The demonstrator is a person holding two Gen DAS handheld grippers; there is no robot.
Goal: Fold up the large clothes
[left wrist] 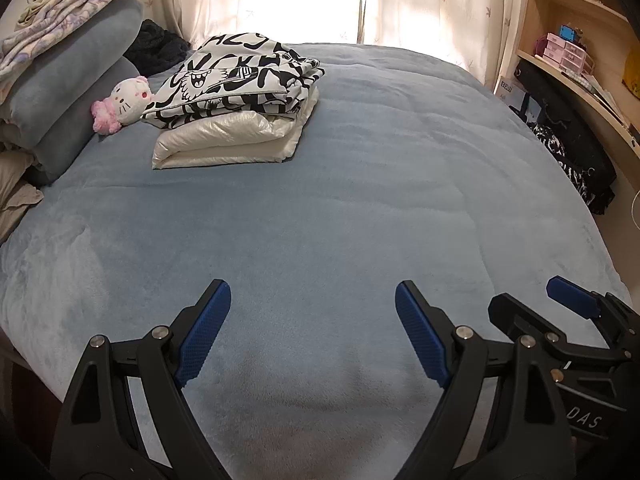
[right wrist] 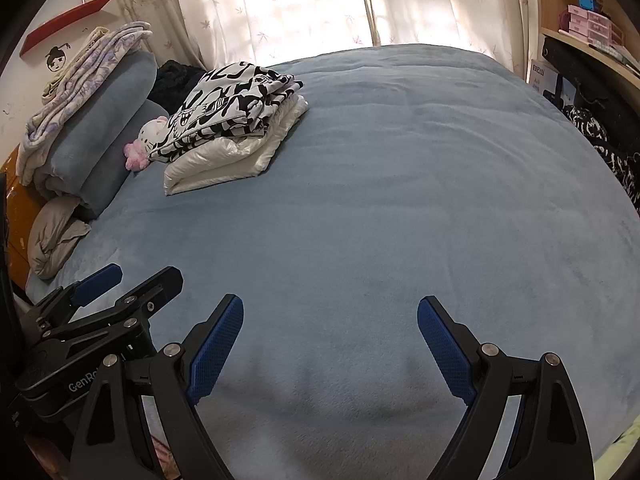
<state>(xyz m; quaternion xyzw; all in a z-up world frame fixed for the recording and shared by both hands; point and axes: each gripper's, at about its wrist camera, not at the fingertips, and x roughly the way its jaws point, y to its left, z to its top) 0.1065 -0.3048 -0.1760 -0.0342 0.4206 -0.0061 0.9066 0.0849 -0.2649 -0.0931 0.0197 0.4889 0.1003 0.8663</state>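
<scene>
— Two grippers, side by side over the bed. How do the fingers stand?

— Both spread wide. The left gripper (left wrist: 313, 334) has its blue pads (left wrist: 204, 332) far apart with nothing between them, only blue blanket (left wrist: 320, 208) below. The right gripper (right wrist: 330, 350) is the same: pads (right wrist: 216, 350) parted, holding nothing.

— Can each camera see the other tool?

— Yes. In the left wrist view the right gripper (left wrist: 560, 320) shows at the lower right edge, just beside. In the right wrist view the left gripper (right wrist: 108, 292) shows at the lower left.

— Is either touching the blanket?

— I cannot tell; they hang low over the near part of it.

— And the clothes?

— Well apart from both grippers, toward the far left of the bed. A black-and-white printed garment (left wrist: 240, 76) lies folded on top of a folded white padded garment (left wrist: 228, 140), the two making one stack on the blanket.

— Anything beside the stack?

— A small white and pink plush toy (left wrist: 126, 104) touches its left edge. Left of that, rolled grey-blue bedding (left wrist: 76, 92) is piled up with a pale floral cloth (left wrist: 60, 12) on top. A dark fuzzy item (left wrist: 156, 46) sits behind the stack.

— Farther out?

— Bright curtains (left wrist: 420, 4) at the far side, and wooden shelves (left wrist: 576, 36) on the right holding pink drawers (left wrist: 564, 54).
</scene>
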